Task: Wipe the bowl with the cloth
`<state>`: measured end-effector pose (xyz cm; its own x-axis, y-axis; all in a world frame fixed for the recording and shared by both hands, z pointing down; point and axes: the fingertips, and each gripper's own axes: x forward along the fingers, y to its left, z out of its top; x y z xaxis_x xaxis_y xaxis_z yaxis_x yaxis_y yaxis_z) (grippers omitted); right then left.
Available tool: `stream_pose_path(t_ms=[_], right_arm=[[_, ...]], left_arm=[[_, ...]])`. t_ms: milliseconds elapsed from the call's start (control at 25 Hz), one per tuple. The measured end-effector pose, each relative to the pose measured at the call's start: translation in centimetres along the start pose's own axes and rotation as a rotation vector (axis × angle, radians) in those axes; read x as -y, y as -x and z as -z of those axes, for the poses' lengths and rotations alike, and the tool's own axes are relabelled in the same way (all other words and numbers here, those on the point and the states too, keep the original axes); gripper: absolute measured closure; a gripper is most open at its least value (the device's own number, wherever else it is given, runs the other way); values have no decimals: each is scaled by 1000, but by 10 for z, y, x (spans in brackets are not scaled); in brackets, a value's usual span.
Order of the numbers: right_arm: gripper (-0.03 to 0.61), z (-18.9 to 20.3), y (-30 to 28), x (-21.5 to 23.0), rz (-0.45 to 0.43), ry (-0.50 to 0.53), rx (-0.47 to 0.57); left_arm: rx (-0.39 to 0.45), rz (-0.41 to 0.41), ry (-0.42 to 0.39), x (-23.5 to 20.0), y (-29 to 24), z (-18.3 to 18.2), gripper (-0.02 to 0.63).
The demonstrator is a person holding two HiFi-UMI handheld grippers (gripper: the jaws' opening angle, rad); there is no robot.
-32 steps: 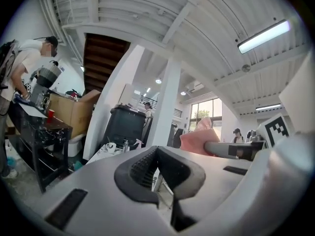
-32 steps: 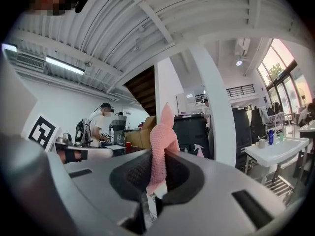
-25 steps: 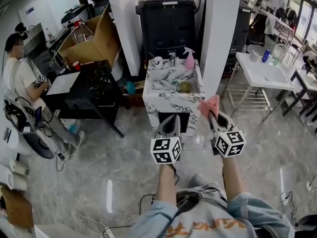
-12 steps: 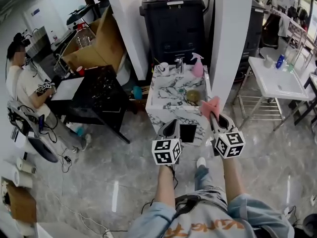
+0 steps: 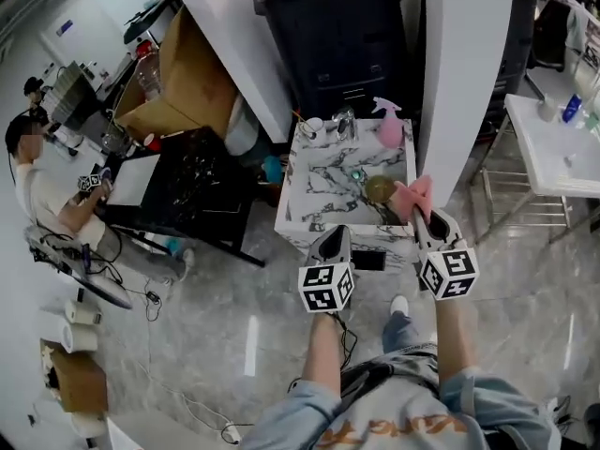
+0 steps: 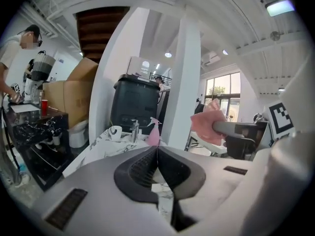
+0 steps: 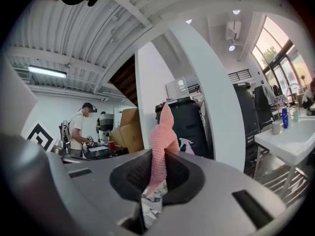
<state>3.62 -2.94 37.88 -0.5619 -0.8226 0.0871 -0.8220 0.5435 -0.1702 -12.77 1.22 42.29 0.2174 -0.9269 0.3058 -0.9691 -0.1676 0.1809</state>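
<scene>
Cloth stands pinched in the right gripper, bowl just beside it; left gripper closed, empty

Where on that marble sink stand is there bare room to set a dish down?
The left half of the marble stand, between the cup and the front edge, looks bare. The back edge is crowded: cup, faucet and pink spray bottle in a row. The bowl takes the right front corner.

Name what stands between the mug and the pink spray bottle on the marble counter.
The faucet stands between the mug and the spray bottle; the head and left gripper views both show it.
</scene>
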Motion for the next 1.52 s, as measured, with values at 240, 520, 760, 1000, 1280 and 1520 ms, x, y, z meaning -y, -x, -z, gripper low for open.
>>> stream_pose_path(t_ms=[240, 520, 760, 1000, 1280, 1520], right_arm=[[529, 1, -39, 90, 61, -89, -12], [529, 3, -81, 104, -32, -146, -1], [529, 6, -84, 145, 1, -177, 10], [529, 11, -86, 160, 35, -191, 6], [529, 25, -97, 154, 16, -166, -34], [529, 50, -110, 159, 46, -175, -93]], left_arm=[[-42, 30, -24, 26, -78, -10, 591], [-116, 6, -84, 23, -116, -11, 591], [-150, -55, -91, 0, -129, -12, 591], [-231, -21, -171, 4, -156, 2, 591], [-295, 16, -122, -1, -176, 17, 591], [-377, 19, -51, -18, -191, 33, 591]])
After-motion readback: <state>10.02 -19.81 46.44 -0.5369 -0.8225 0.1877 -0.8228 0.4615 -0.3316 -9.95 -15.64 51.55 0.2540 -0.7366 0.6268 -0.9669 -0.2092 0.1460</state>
